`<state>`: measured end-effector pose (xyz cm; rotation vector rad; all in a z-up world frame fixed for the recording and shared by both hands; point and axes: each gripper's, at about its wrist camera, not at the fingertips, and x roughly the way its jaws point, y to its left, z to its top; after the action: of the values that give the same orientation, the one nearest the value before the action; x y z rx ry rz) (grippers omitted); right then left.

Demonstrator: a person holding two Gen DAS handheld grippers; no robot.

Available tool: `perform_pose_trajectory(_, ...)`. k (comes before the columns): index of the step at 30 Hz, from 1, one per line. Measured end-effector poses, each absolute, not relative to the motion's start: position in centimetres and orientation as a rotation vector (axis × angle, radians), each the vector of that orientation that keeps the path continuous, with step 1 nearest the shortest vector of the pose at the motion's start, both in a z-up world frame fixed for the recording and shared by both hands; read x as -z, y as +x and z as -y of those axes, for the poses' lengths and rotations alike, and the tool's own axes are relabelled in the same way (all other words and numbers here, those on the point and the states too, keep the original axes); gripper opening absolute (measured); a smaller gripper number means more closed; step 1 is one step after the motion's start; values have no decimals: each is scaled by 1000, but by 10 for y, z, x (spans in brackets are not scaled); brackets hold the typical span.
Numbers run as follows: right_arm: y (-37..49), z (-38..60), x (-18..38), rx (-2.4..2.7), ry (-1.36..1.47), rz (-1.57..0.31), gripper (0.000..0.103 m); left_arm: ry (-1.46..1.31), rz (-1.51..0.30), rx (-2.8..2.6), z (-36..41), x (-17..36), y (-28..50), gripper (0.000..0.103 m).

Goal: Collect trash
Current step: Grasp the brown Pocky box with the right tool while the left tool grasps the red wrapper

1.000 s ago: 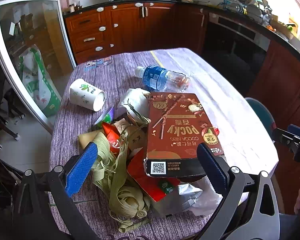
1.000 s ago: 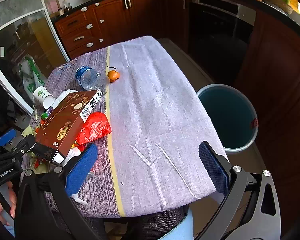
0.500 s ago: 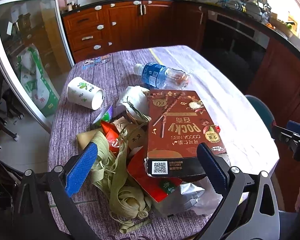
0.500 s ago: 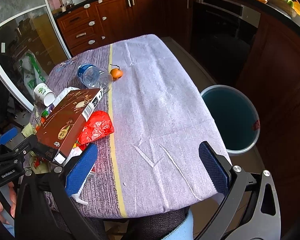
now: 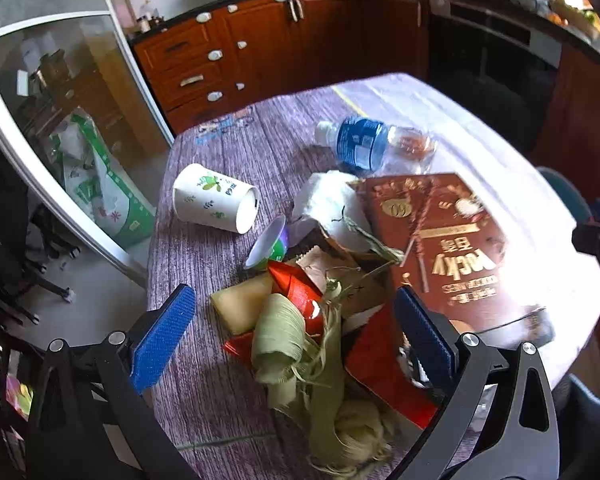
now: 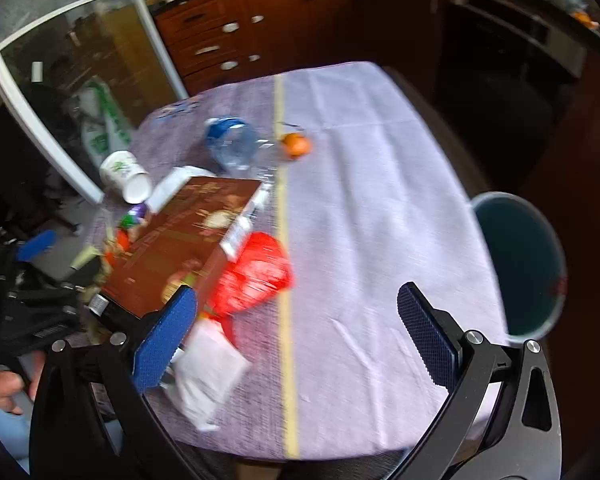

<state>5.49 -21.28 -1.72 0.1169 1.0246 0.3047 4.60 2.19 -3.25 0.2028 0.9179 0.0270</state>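
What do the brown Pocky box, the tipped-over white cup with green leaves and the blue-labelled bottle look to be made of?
The brown Pocky box looks like glossy printed cardboard: flat faces, sharp edges, a sheen. The white cup with green leaves seems matte paper, with a thin rolled rim, though coated plastic is possible. The blue-labelled bottle is clear thin plastic; the tablecloth shows through it.

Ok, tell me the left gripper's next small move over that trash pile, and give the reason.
Probably ease the left gripper down and forward, then close on the dried green leaves. Its jaws stand wide open and hold nothing, and the leaves lie directly between the fingers, on top of the pile. The Pocky box sits off to the right, partly behind one finger, so it looks the harder first grab.
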Motion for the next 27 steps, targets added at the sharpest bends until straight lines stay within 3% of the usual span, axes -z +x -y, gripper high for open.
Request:
perform_pose_trajectory(7,89,183,35,-457,168,-1105,68,224,-960,-12,-24,56,54,99)
perform_pose_trajectory(19,112,149,67,-639,269,-1166,68,190,-971,64,-29,69,65,99)
perform_pose_trajectory(20,112,145,67,-645,268,-1154,61,191,-973,63,-30,69,66,99)
perform_pose_trajectory(22,112,141,66,-685,299,-1141,36,196,-977,58,-30,70,67,99)
perform_pose_trajectory(23,111,138,65,-712,330,-1145,29,195,-987,65,-30,72,67,99)
perform_pose_trajectory(27,103,134,48,-712,309,-1111,23,207,-1002,67,-28,73,64,99)
